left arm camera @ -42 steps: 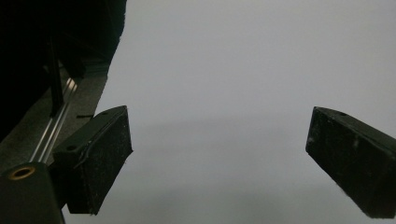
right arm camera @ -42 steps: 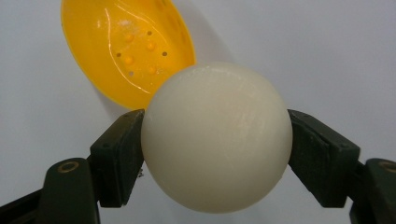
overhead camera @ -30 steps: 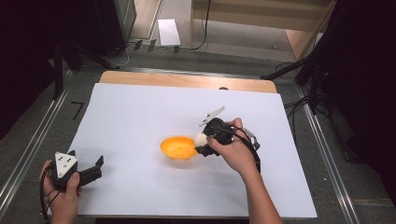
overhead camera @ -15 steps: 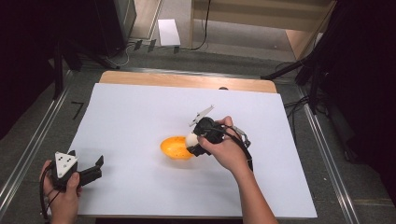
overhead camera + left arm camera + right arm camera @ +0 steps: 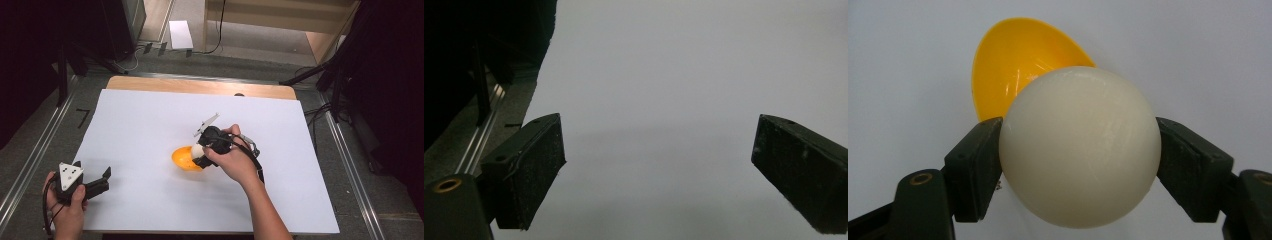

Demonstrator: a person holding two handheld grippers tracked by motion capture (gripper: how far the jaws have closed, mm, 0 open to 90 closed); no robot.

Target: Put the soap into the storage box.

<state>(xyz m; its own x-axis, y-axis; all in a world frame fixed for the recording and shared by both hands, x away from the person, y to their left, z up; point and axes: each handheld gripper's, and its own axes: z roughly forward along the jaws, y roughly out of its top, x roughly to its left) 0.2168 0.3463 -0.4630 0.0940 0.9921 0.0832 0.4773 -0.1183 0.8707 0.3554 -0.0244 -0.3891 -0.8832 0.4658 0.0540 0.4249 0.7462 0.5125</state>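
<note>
- My right gripper (image 5: 1080, 165) pinches a white ball (image 5: 1080, 145), one jaw pressed on each side of its widest part; the ball fills the gap between them.
- In the high view the right gripper (image 5: 200, 152) sits at the middle of the white sheet (image 5: 140, 125), with the ball (image 5: 197, 150) right at the near edge of the orange bowl (image 5: 184, 159).
- In the right gripper view the bowl (image 5: 1013, 60) lies just beyond the ball, its glossy hollow facing the camera. I cannot tell whether the ball touches its rim.
- I judge the ball to be light, hard and smooth, with a slight sheen, so it is likely slippery. Nothing flattens where the jaws press, which points to a stiff shell.
- The hold across the middle looks right to me: any grip above or below that line could squeeze a round thing out of the jaws.
- The bowl looks like thin plastic, light enough to skid or tip if the ball bumps its rim, so I would lower the ball in gently over the hollow.
- My left gripper (image 5: 95, 186) rests at the near left corner of the sheet, well apart from the bowl. Its jaws stand wide apart with bare sheet between them.
</note>
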